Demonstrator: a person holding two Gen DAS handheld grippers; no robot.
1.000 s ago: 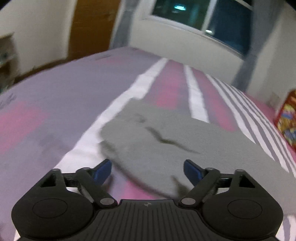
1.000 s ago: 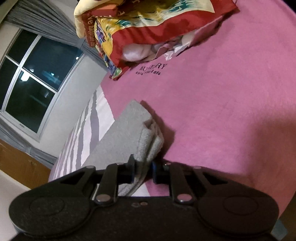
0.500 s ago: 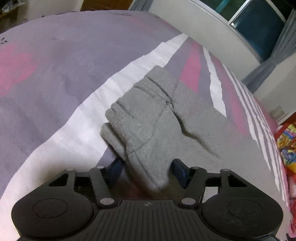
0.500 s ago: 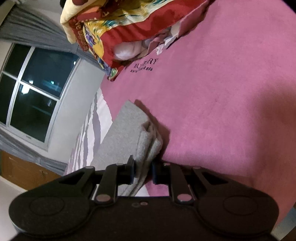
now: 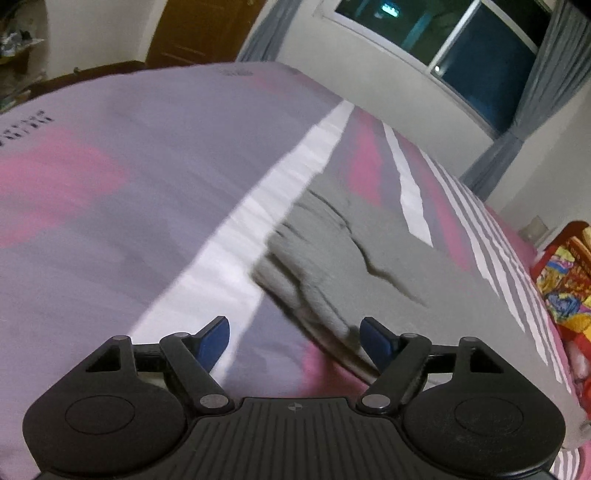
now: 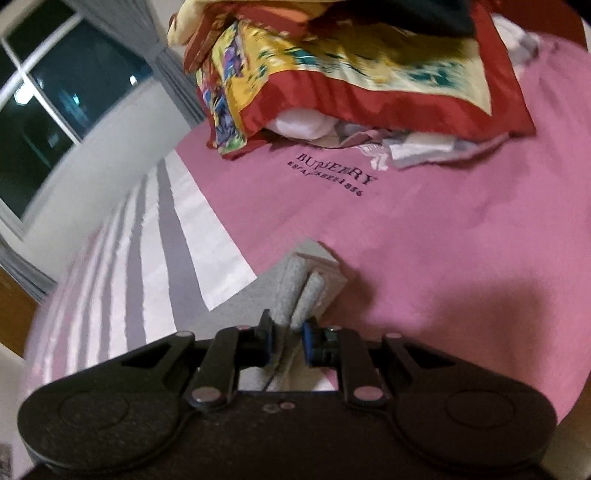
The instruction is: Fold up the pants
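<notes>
Grey sweatpants [image 5: 369,251] lie along the striped pink, grey and white bedsheet [image 5: 110,221], waistband end nearest the left wrist camera. My left gripper [image 5: 293,325] hovers just short of that end. Its jaws are opening and the pads press on nothing; the cloth edge lies by the right fingertip [image 5: 369,328]. In the right wrist view, my right gripper [image 6: 286,328] is shut on the folded leg end of the sweatpants [image 6: 295,288], which stands up between the pads above the pink sheet [image 6: 443,240].
A red and yellow patterned quilt [image 6: 351,74] is heaped with white cloth at the head of the bed, and the quilt [image 5: 565,280] also shows at the right edge. A dark window [image 5: 461,48] with grey curtains is on the far wall, a wooden door [image 5: 195,33] beyond the bed.
The left jaws had narrowed around the waistband edge, then spread and drew back off it. The right gripper rose and rolled, still holding the leg end.
</notes>
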